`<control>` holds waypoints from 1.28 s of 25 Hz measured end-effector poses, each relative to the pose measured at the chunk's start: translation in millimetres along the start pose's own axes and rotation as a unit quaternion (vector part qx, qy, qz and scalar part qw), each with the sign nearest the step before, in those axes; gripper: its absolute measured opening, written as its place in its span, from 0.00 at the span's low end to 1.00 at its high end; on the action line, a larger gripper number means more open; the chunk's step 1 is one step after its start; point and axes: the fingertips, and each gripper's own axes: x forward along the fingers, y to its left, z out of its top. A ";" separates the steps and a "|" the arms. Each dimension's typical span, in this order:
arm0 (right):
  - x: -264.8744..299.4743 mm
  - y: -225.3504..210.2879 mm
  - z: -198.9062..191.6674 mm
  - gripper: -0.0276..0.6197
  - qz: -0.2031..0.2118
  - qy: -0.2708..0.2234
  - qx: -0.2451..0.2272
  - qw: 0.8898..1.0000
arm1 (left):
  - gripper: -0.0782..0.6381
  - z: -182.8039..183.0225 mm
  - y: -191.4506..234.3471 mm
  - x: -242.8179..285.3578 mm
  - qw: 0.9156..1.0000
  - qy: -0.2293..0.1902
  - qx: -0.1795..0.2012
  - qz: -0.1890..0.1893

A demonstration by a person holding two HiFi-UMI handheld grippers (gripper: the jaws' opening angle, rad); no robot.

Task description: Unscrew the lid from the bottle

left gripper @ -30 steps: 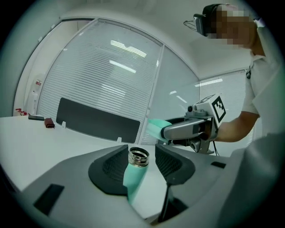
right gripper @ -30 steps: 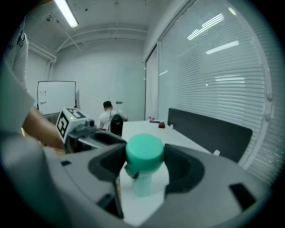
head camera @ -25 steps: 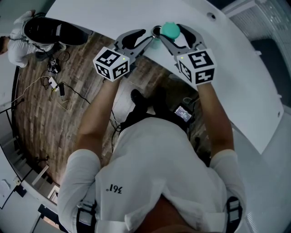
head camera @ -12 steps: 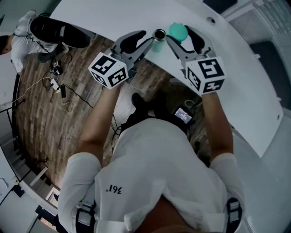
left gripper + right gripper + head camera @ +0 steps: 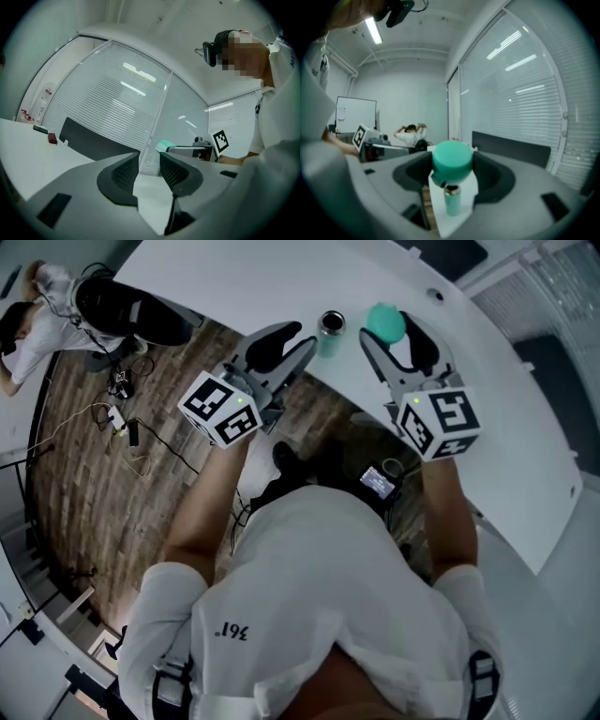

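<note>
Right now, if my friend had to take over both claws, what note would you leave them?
Left claw: open, nothing between its jaws; it is next to the bottle but not on it.
Right claw: shut on the teal lid, held clear of the bottle.
Bottle: upright near the edge of the white table, mouth open.
Done: the lid is off the bottle.
Left: probably just set the lid down on the table and let go.
</note>
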 end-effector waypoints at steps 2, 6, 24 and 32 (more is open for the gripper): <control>-5.0 0.7 2.1 0.48 -0.002 -0.004 0.002 1.000 | 0.33 5.3 -4.5 -4.5 1.000 -0.006 0.001 0.001; -12.6 -1.3 3.8 0.48 -0.006 -0.009 0.006 1.000 | 0.33 13.8 -9.6 -11.5 1.000 -0.017 0.000 0.005; -56.0 0.2 5.5 0.48 -0.003 -0.037 0.107 0.994 | 0.33 24.6 -35.2 -45.7 0.998 -0.045 -0.047 0.003; -69.7 4.8 0.8 0.48 0.003 -0.046 0.140 0.989 | 0.33 16.3 -47.4 -58.9 0.995 -0.052 -0.082 -0.006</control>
